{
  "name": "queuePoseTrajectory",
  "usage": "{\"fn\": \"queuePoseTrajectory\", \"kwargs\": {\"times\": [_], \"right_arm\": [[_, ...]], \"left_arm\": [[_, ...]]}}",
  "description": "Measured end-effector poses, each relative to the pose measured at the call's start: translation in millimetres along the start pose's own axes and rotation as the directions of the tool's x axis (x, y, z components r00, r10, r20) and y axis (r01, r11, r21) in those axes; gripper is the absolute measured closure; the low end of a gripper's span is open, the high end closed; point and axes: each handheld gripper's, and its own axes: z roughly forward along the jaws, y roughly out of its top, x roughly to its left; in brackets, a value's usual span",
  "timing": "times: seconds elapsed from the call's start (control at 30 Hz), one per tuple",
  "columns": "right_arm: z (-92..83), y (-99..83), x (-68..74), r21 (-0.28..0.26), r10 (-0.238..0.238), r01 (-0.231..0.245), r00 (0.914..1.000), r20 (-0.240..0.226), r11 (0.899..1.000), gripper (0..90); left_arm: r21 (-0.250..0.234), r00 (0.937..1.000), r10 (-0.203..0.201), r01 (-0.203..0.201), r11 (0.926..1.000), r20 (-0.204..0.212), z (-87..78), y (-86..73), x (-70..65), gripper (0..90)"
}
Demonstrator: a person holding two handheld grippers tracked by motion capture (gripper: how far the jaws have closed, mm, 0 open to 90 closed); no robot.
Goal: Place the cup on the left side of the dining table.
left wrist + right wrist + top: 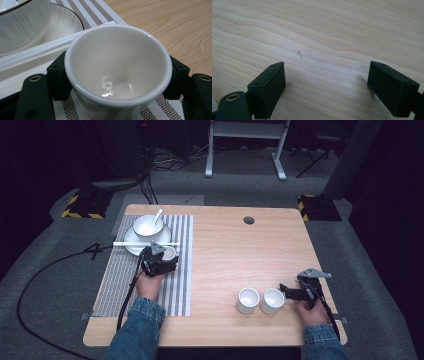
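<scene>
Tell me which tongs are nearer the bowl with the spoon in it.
Left. The left tongs hold a white cup on the striped mat, right beside the bowl. The right tongs sit far across the table, next to two other cups.

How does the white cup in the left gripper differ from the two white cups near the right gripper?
The held cup sits clamped between the left gripper jaws over the striped placemat, beside the saucer. The two cups stand free on the bare wooden table, side by side. The right gripper is open, its jaws around nothing. All three are white, upright, and look alike in shape.
</scene>
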Motion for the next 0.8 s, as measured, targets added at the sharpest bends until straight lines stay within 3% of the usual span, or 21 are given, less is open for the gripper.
{"fn": "queuePoseTrajectory", "kwargs": {"times": [0.37, 0.57, 0.8], "right_arm": [[0.0, 0.0, 0.1, 0.0, 0.001, -0.001, 1.0, 0.001, 1.0, 15.0], [-0.1, 0.0, 0.1, 0.0, 0.0, 0.0, 1.0, 0.0, 1.0, 15.0], [0.0, 0.0, 0.0, 0.0, 0.001, -0.001, 1.0, 0.001, 1.0, 15.0]], "left_arm": [[0.029, 0.9999, -0.012, 0.012, 0.9995, 0.01, -2.4, -3.4, 2.2, 26.3], [0.002, 0.9997, -0.025, 0.025, 0.9997, -0.007, -5.5, -2.3, 2.1, 21.3], [-0.039, 0.9991, -0.037, 0.038, 0.9985, 0.019, -15.4, 2.2, 0.6, 20.5]]}}
